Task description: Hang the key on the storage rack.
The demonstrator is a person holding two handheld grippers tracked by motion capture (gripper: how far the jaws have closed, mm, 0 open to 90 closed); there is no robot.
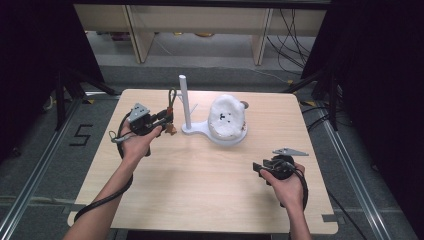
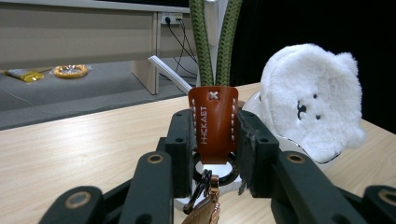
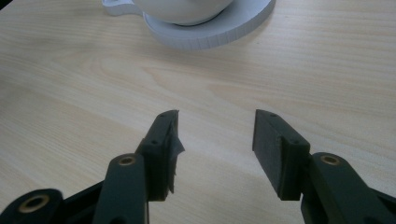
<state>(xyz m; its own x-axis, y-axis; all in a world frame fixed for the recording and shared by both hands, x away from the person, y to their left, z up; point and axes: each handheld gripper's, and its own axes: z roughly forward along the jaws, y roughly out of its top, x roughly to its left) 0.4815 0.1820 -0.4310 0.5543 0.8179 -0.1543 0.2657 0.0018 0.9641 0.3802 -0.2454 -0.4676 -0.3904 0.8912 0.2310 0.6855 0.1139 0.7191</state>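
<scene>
Table (image 1: 200, 180): white stand w/ upright post (image 1: 184, 100) near the middle, plush white bear (image 2: 313, 100) on its base. Left gripper (image 2: 215, 140) clamped on brown leather tab of keychain (image 2: 213, 123), green cord loop rising beside the post. Right gripper (image 3: 215, 140) open, empty, low over table, well apart.
</scene>
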